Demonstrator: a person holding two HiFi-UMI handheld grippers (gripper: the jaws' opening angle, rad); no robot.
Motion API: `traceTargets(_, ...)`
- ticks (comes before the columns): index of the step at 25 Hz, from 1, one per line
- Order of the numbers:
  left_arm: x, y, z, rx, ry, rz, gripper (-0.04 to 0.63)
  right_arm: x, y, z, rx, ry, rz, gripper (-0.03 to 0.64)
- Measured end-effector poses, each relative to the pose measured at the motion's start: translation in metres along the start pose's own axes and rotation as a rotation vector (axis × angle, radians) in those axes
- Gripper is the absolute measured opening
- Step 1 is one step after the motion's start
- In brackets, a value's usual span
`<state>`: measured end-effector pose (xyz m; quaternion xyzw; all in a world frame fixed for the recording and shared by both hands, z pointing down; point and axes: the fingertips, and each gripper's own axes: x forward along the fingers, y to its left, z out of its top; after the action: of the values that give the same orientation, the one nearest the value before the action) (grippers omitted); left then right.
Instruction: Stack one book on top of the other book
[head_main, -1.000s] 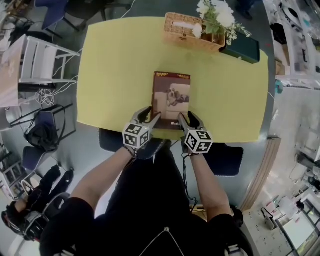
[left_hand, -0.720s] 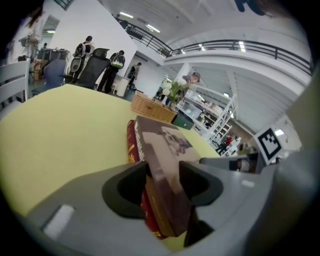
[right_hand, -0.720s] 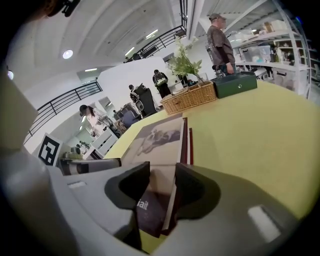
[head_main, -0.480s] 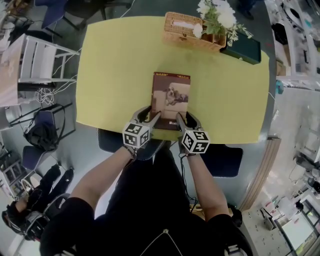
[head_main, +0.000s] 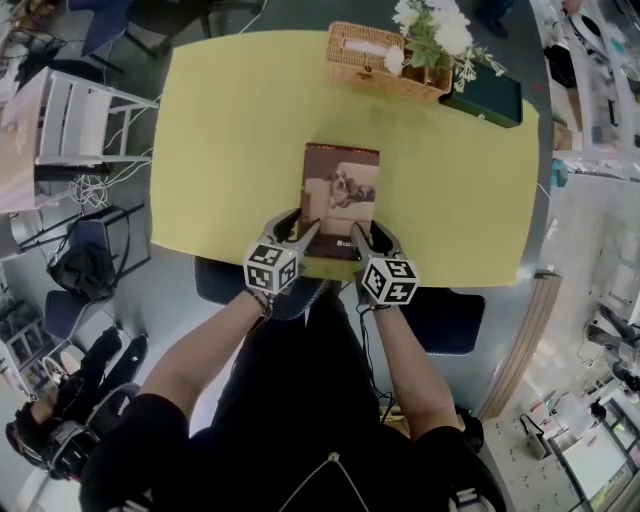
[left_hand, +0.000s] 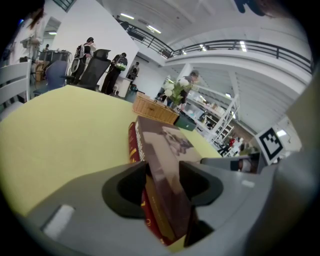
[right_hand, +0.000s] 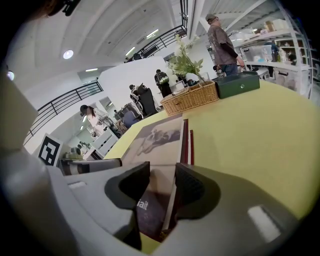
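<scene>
Brown book (head_main: 340, 195) lies at the 6 o'clock edge of the yellow table (head_main: 230, 130).

Head view: the wicker basket (head_main: 365, 62) at 12 o'clock holds something white, with white flowers (head_main: 435, 30) at its 3 o'clock end.

Left gripper view: the left gripper (left_hand: 164, 170) is clamped on the book's near corner. A red book (left_hand: 132, 145) shows underneath, unseen from above.

Right gripper view: the right gripper (right_hand: 161, 172) jaws have just been closing and now pinch the other near corner.

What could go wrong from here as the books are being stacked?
1. The left gripper and right gripper hold only the near corners of the top book; the right jaws have just been closing on theirs. It could twist or slip.
2. The stack sits by the table's near edge; a pull could drag the red book off.
</scene>
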<state>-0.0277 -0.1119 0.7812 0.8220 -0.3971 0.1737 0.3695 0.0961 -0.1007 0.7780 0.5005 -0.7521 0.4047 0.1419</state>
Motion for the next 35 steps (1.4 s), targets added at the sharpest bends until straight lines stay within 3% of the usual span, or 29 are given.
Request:
traceTargets(9,-0.004,0.012,0.007,-0.014,-0.010,0.059,0.222,-0.007,-0.013,0.009,-0.009,-0.036,-0.045,0.170)
traceTargets(17,-0.050,0.003,0.045,0.037,-0.084,0.080,0.202,-0.056,-0.008,0.046,-0.049,-0.110,-0.076,0.169)
traceTargets(23,-0.100,-0.023,0.107,0.117,-0.199,0.064,0.170,-0.095,0.035,0.103,-0.107,-0.216,-0.026,0.141)
traceTargets(27,-0.143,-0.051,0.130,0.119,-0.257,0.041,0.149,-0.134,0.079,0.130,-0.124,-0.281,0.014,0.109)
traceTargets(35,-0.217,-0.103,0.162,0.212,-0.364,-0.010,0.084,-0.204,0.160,0.160,-0.191,-0.376,0.103,0.057)
